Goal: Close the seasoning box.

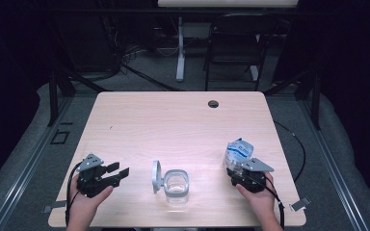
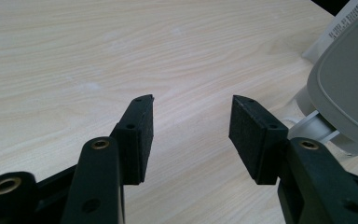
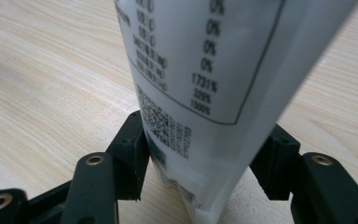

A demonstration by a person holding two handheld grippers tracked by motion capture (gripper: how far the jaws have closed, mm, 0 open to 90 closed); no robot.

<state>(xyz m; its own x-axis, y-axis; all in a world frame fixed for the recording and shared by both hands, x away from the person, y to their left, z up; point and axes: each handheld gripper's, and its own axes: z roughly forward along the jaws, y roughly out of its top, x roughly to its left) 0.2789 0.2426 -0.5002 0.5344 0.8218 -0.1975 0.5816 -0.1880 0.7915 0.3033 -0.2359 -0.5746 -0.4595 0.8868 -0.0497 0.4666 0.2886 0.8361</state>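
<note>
This looks like a lab or test studio, not a home. A pale wooden table (image 1: 183,125) stands alone in a dark room. Behind the table, a folding chair (image 1: 233,45) sits empty beside a white stand leg (image 1: 180,48). Black frame bars (image 1: 58,82) flank the table, cables (image 1: 139,72) trail across the grey carpet (image 1: 33,139) behind it.

White printed pouch (image 3: 200,93) — upright, between jaws

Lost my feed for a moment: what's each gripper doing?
Left gripper: open, jaws apart over bare table, holding nothing.
Right gripper: shut on the white packet.
</note>
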